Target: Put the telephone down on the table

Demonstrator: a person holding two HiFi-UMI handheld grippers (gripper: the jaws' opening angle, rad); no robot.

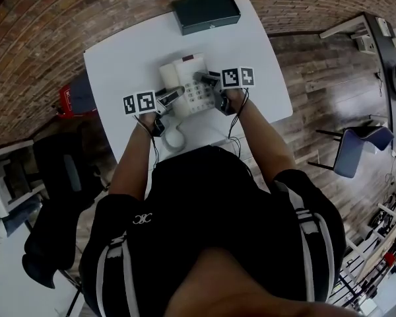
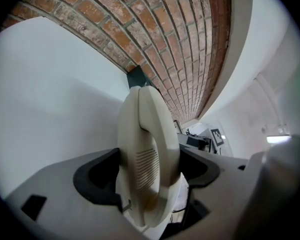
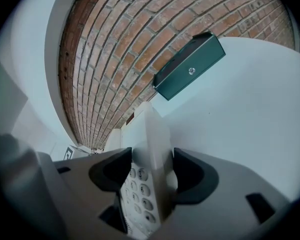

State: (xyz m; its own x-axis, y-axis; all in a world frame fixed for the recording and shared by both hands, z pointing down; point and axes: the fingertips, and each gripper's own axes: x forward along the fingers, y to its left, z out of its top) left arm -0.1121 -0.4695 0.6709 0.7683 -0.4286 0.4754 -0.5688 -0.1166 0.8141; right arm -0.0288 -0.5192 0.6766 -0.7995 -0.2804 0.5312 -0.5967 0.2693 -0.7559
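Inventory: one telephone (image 1: 193,88), two grippers, one green box (image 1: 206,12). Telephone sits between both: left gripper (image 1: 172,96) clamps handset (image 2: 147,156), right gripper (image 1: 206,79) clamps keypad base (image 3: 142,184).

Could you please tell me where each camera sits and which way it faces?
Head view: on the person's head, facing steeply down at the table; forearms, left gripper and right gripper show.
Left gripper view: on that gripper, facing along its jaws, shut on the handset.
Right gripper view: likewise, jaws shut on the telephone at its keypad edge.
Both gripper views share the table, brick floor and green box.
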